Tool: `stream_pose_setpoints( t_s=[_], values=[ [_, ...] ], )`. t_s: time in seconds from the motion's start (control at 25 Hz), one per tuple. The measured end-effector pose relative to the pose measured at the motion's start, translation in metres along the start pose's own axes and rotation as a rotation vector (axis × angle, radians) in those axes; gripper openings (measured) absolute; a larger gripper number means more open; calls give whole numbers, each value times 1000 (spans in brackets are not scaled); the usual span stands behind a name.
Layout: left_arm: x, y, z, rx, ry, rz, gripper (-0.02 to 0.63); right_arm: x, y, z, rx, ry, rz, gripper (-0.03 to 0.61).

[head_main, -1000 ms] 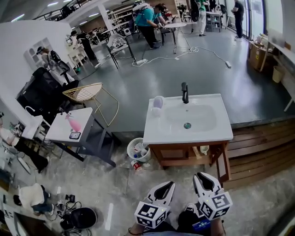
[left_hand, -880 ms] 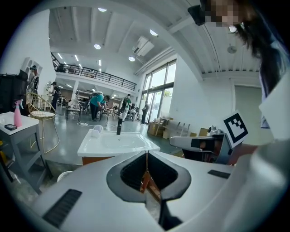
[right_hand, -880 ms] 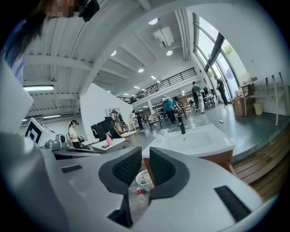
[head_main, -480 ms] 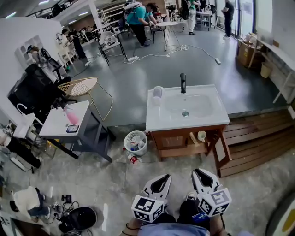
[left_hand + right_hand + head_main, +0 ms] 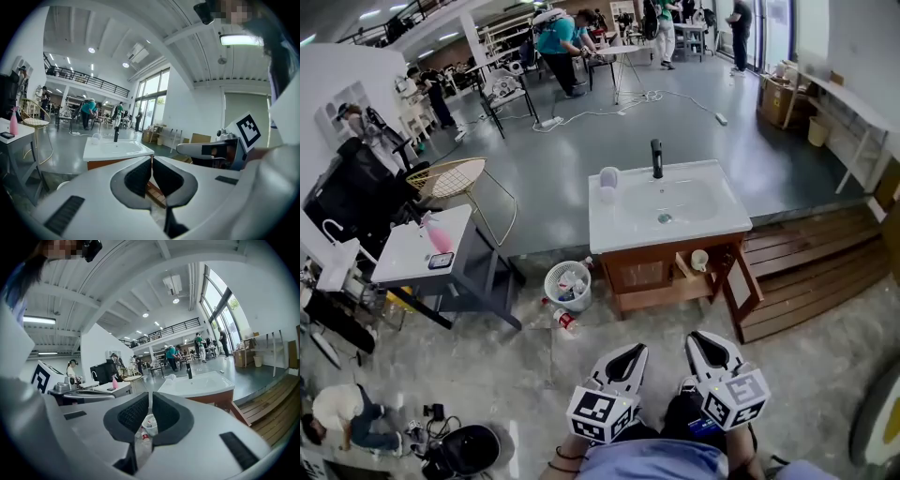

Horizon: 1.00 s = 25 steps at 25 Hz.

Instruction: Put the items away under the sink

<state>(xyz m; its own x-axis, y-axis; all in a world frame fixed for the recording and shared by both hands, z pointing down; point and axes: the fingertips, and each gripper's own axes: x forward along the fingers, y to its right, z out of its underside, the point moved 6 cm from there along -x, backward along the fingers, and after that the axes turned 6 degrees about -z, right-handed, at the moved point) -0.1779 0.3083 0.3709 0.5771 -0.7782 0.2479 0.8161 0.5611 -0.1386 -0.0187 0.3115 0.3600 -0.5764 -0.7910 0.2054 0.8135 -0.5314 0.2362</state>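
A cup (image 5: pixel 700 260) sits in the open cabinet (image 5: pixel 642 276) under the sink (image 5: pixel 712 212); the basket (image 5: pixel 551 279) holds rubbish. The left claw (image 5: pixel 635 352) is narrow and empty. The right claw (image 5: pixel 701 340) has just been closing, also empty.

Ahead of the left gripper (image 5: pixel 636 352) a pale mottled floor (image 5: pixel 487 366) meets a dark grey floor (image 5: pixel 572 159) that runs far back to tall windows (image 5: pixel 218 305), and a white-topped sink cabinet (image 5: pixel 619 230) stands where they meet. To that gripper's left are a white side table (image 5: pixel 401 261) and a gold wire chair (image 5: pixel 455 180) before a white wall (image 5: pixel 337 84); ahead to its right lie wooden plank steps (image 5: pixel 811 272). Overhead, a white beamed ceiling (image 5: pixel 117 28) carries strip lights (image 5: pixel 241 40).
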Motion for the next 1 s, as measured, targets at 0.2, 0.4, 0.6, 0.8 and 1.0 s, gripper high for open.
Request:
stream_pose_setpoints(
  t_s=[0.2, 0.4, 0.6, 0.8, 1.0],
  values=[
    [-9, 2, 0, 3, 4, 19, 20, -3, -9, 6, -10, -9, -3, 37],
    [-11, -2, -1, 1, 7, 24, 18, 3, -14, 5, -17, -13, -8, 37],
    [-12, -8, -3, 3, 6, 24, 20, 12, -16, 3, -15, -18, -16, 37],
    [-13, -17, -3, 2, 11, 4, 18, 21, -16, 1, -25, -19, -27, 37],
    [-11, -19, -7, 0, 17, 1, 20, 23, -11, -4, -34, -20, -17, 37]
  ],
)
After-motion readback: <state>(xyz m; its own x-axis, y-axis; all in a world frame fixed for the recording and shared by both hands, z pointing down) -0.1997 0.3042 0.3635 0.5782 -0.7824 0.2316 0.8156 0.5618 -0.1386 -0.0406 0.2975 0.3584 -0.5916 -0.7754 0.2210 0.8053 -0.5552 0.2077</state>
